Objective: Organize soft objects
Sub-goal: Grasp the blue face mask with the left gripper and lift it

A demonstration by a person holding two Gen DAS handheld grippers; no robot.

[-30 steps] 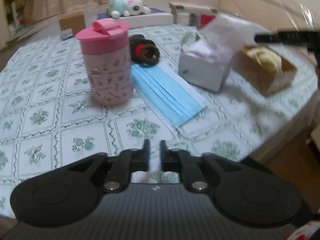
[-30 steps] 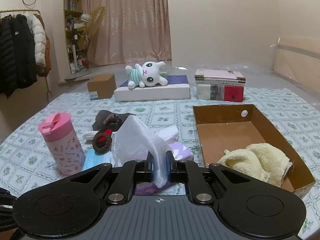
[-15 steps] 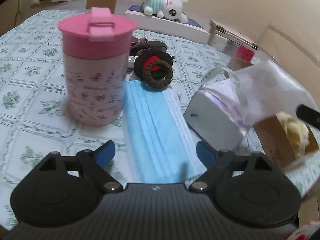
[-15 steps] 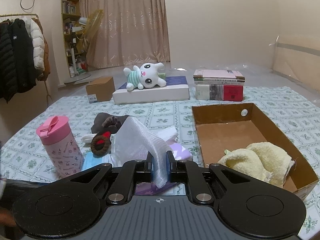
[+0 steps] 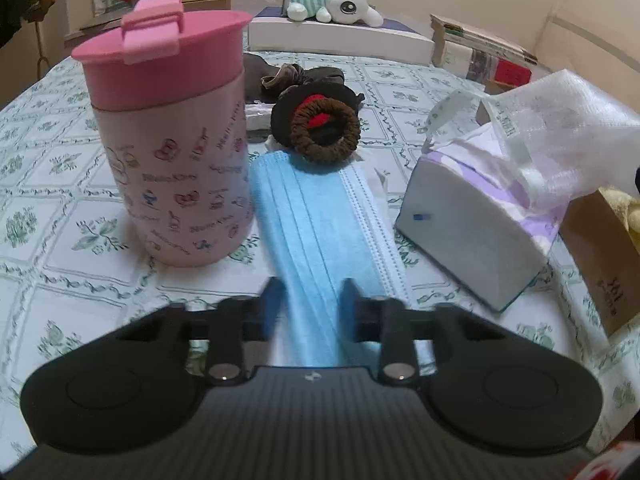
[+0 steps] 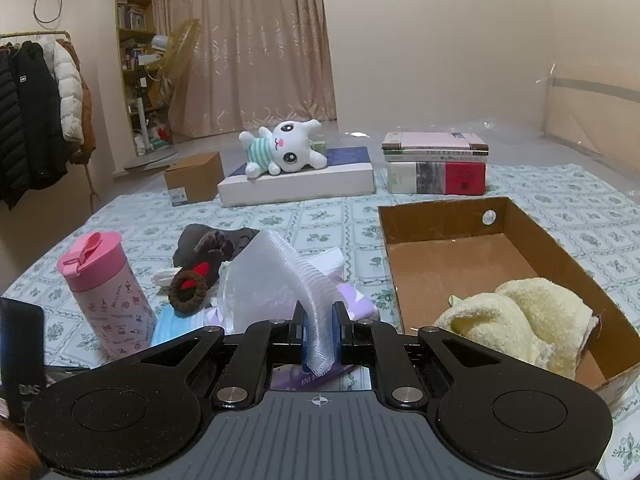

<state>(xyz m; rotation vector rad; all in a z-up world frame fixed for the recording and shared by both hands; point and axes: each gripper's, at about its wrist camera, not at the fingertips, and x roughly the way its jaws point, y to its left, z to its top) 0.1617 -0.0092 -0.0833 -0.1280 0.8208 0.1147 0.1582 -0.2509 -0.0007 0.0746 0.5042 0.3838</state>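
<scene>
The left tool [image 5: 310,308] is down at the near end of the mask [image 5: 320,216], its jaws apart and straddling that end, with nothing clamped yet. The mask lies flat on the bed [image 5: 60,200] between the cup [image 5: 172,140] and the tissue pack [image 5: 480,220], its long axis running straight away from the tool toward the scrunchie [image 5: 326,136]. The right tool [image 6: 318,322] is clamped on a tissue [image 6: 288,276], so the left is the nearer free one.
</scene>
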